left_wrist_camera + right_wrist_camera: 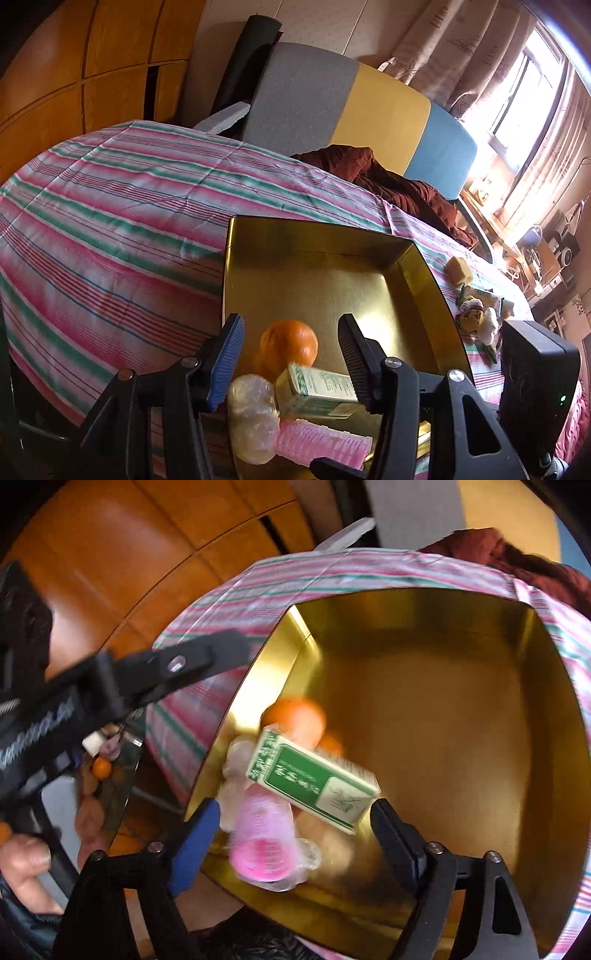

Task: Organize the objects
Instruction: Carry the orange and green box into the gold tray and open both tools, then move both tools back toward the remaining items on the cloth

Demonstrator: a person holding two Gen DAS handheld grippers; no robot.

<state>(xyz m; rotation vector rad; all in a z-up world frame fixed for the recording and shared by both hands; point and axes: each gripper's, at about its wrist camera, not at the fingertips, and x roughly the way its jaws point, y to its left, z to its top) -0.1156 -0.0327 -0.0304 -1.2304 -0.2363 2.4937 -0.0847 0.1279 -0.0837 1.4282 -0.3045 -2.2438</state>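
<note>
Inside the gold tin tray point(424, 266), bunched at its near corner: an orange point(290, 345), a green-and-cream carton point(314, 781) lying on its side and tilted, a pink ribbed roller point(264, 843) and a clear plastic-wrapped lump point(249, 417), all touching or overlapping. Rest of the tray floor bare and shiny. Left tool point(291, 363) poised over that cluster, jaws released and apart, nothing pressed between the pads. Right tool point(291, 840) likewise released, jaws spread wide either side of the carton and roller without gripping them; view blurred. Tray sat on a bed under a pink, green and white striped sheet point(110, 206). More small things lay on the sheet just beyond the tray's right wall: a yellowish block point(460, 271) and a heap of pale, unclear items point(480, 317). Farther up the bed, a crumpled dark red blanket point(399, 184) against a headboard of grey, yellow and blue panels point(384, 110). Wooden wardrobe doors point(92, 66) beyond the bed on the left; patterned curtains point(454, 48) and a bright window point(532, 85) on the right, a cluttered desk below it.
</note>
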